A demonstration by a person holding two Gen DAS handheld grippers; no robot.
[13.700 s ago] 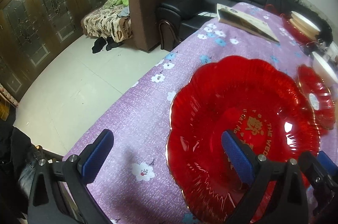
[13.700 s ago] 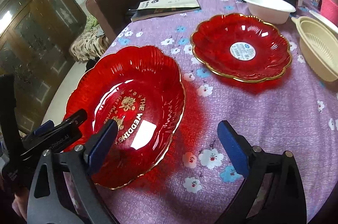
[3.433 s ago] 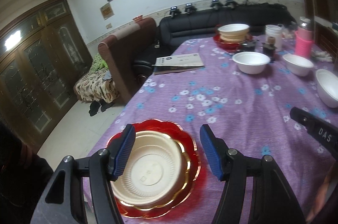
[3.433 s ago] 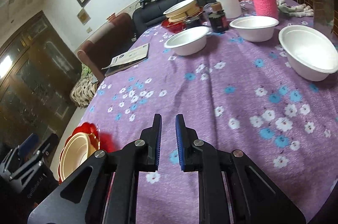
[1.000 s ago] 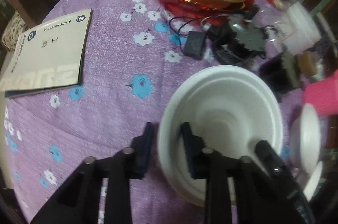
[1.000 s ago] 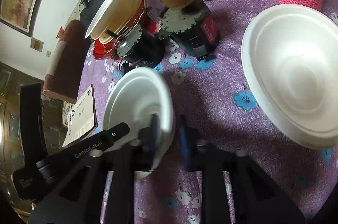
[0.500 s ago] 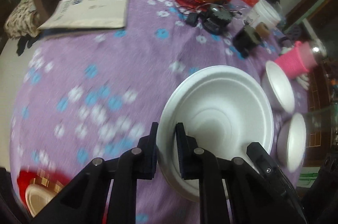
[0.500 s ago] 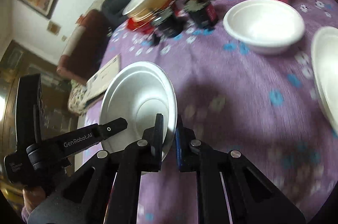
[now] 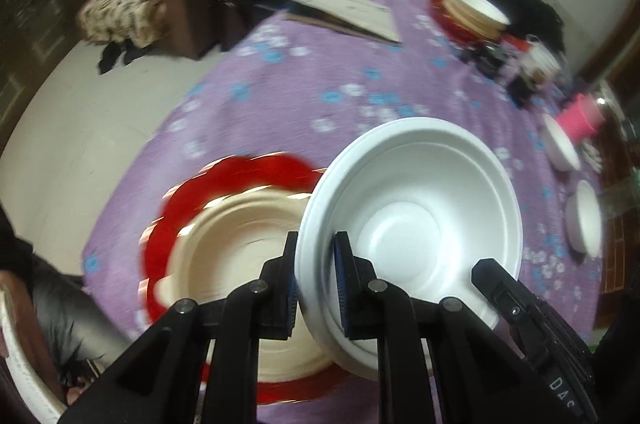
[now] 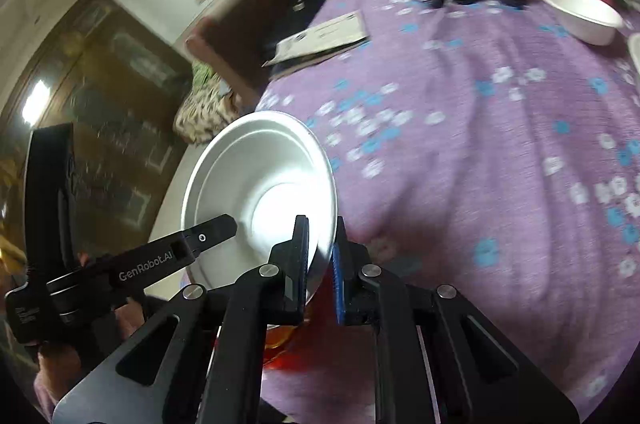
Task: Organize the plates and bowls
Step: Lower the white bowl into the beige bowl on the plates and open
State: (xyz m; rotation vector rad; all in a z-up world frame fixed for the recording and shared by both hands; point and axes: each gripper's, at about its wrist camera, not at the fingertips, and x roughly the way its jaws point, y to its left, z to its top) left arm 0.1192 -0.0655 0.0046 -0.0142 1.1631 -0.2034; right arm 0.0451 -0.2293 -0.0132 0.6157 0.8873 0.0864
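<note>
A white foam bowl (image 9: pixel 412 207) is held by its rim above the tabletop (image 9: pixel 320 79), at lower centre of both views. The left gripper (image 9: pixel 314 284) and the right gripper (image 10: pixel 320 256) are each clamped nearly shut on opposite rim edges. The thin rim could buckle or slip if the two hands drift apart. Only the left wrist view shows the cream bowl (image 9: pixel 240 256) nested on red plates (image 9: pixel 188 191) beneath; in the right wrist view that stack is almost hidden.
</note>
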